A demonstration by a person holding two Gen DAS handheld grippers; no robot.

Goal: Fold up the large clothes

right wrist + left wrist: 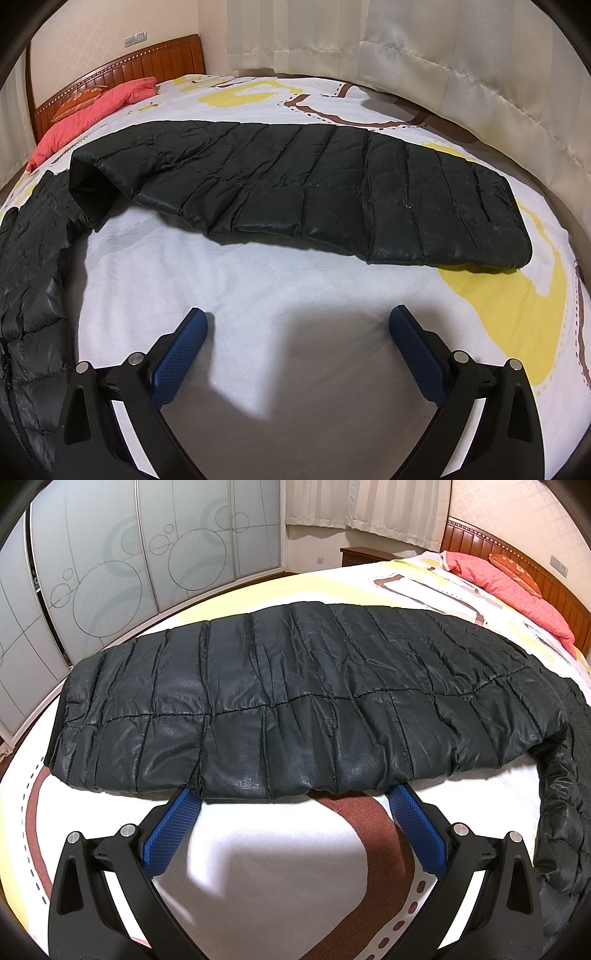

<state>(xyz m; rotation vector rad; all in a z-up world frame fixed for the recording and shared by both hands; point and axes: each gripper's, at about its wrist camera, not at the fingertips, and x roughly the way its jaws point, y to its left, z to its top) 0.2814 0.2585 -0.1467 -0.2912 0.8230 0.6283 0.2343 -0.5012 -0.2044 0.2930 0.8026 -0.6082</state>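
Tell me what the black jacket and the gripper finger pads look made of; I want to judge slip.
Black jacket: likely thin nylon or polyester shell, padded; slight sheen, stitched quilt channels, fine crinkles. Finger pads of the left hand-held gripper: apparently blue rubber or plastic, matte, with a small knurled grid.

Left wrist view: low over bed (258, 867), facing wardrobe doors (110, 590), close against black jacket (295, 701) edge; right wrist view: low over bed (295, 295), facing curtain (406, 55), jacket (295, 184) farther off; shared: jacket, headboard (517, 561), red pillow (92, 107).
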